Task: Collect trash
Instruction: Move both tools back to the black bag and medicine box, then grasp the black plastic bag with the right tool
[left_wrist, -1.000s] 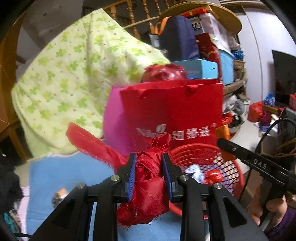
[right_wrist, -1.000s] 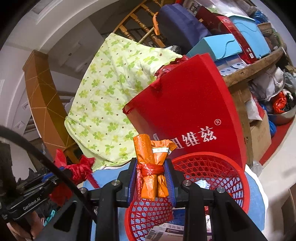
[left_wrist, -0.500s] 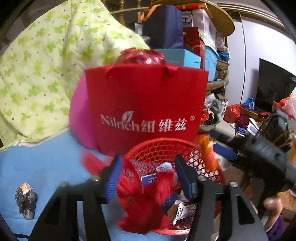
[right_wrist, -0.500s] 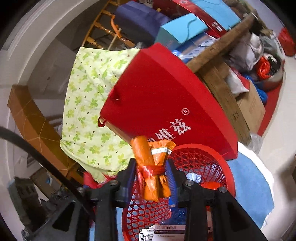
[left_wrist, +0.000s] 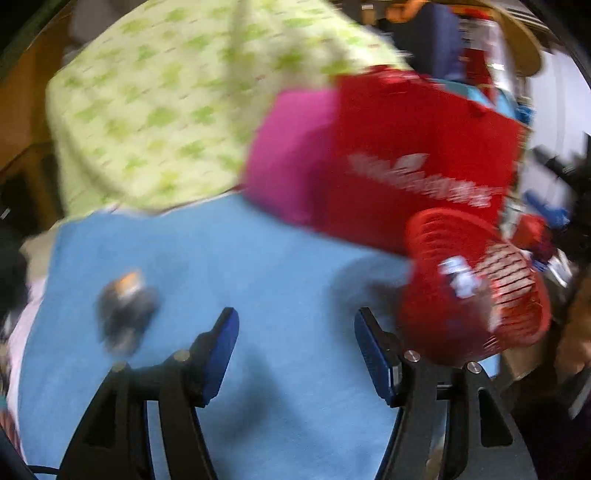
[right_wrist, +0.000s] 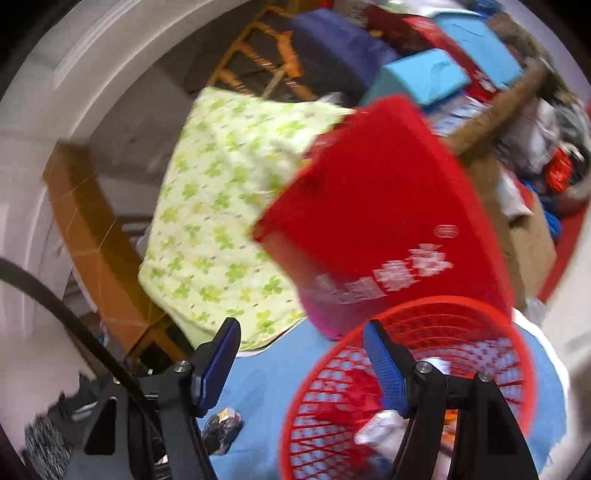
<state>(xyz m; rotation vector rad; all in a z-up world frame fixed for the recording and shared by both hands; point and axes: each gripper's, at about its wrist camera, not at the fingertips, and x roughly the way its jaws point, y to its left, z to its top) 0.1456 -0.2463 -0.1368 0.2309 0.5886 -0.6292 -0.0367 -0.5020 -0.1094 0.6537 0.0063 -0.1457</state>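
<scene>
Trash wad (left_wrist: 123, 314) on cloth, axis unclear w/ blur.

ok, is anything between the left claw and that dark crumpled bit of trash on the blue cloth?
Nothing visible. The left claw is empty, its jaws opening, and only bare blue cloth lies between it and the dark crumpled piece, up and left in its view.

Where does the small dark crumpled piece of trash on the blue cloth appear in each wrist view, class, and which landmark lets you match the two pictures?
Left wrist view: the dark crumpled trash lies left of centre on the blue cloth, blurred.
Right wrist view: it sits at the bottom, left of centre, partly behind a finger.
Shared landmark: the red mesh basket, to its right in both.
</scene>
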